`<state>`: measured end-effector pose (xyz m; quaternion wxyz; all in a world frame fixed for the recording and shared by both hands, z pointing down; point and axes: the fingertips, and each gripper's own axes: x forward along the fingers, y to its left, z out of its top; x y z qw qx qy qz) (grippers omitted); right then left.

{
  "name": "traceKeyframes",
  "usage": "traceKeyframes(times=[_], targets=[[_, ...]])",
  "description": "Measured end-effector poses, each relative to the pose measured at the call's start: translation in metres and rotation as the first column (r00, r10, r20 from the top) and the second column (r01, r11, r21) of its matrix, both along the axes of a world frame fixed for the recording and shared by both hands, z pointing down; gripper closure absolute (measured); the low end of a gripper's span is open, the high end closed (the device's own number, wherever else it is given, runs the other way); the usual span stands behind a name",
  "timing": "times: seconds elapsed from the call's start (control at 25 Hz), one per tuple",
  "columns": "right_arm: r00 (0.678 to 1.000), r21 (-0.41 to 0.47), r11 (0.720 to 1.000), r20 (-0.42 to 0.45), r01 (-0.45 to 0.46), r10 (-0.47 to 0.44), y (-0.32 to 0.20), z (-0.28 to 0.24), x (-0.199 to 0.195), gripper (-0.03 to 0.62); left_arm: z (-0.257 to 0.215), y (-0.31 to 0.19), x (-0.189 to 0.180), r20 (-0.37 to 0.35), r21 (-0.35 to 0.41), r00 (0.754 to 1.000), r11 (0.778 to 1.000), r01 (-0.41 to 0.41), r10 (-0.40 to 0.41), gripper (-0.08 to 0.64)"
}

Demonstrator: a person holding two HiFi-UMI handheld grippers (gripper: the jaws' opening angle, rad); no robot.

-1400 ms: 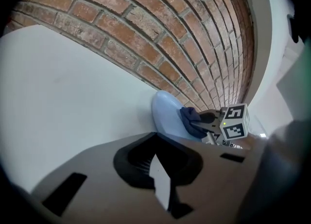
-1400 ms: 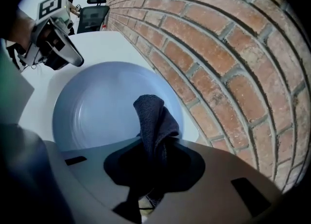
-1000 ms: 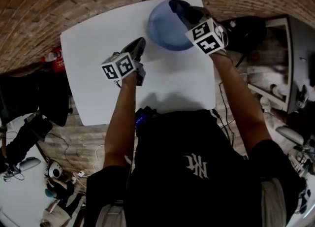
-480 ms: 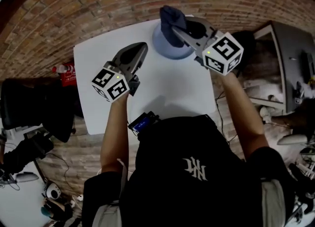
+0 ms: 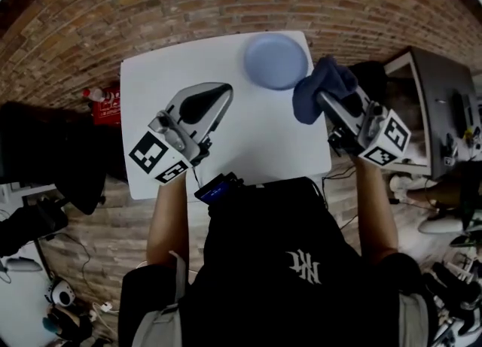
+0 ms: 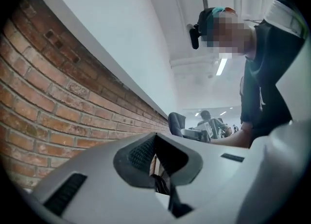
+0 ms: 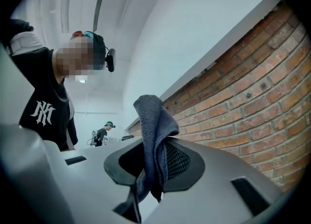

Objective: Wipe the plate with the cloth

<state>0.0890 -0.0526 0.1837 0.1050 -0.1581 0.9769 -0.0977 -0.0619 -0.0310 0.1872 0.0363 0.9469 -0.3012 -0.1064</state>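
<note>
A pale blue plate [image 5: 276, 59] lies on the white table [image 5: 151, 82] near its far right corner. My right gripper [image 5: 322, 95] is raised off to the right of the plate, shut on a dark blue cloth [image 5: 319, 91] that bunches out of its jaws. In the right gripper view the cloth [image 7: 154, 135] hangs pinched between the pads, with wall and ceiling behind. My left gripper [image 5: 224, 91] is lifted over the table's middle, shut with nothing in it. The left gripper view shows its closed jaws [image 6: 154, 162] pointed at a brick wall; the plate is out of that view.
A brick floor surrounds the table. A red object [image 5: 108, 101] sits off the table's left edge, and a grey desk [image 5: 444, 89] with gear stands at the right. Other people [image 7: 102, 134] are seen far off in both gripper views.
Both grippers have risen from the table and tipped from pointing down to roughly level. The right one carried the cloth off the plate toward the right. The head view shifted, showing the plate uncovered.
</note>
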Motion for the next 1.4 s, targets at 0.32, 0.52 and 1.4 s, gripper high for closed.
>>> traceKeyframes(times=[0.32, 0.52, 1.4], targets=[[0.998, 0.023, 0.999, 0.065, 0.023, -0.024, 0.042, 0.025, 0.028, 0.499, 0.017, 0.044, 0.003, 0.004, -0.063, 1.000, 0.998, 0.026, -0.025, 0.558], [0.980, -0.012, 0.988, 0.126, 0.154, -0.151, 0.074, 0.041, 0.027, 0.499, 0.025, 0.088, 0.014, 0.037, -0.111, 0.997, 0.992, 0.066, -0.062, 0.558], [0.952, -0.014, 0.952, 0.039, 0.305, -0.304, 0.277, 0.061, 0.078, 0.500, 0.054, 0.272, 0.085, 0.069, -0.235, 0.992, 0.965, 0.117, -0.103, 0.558]])
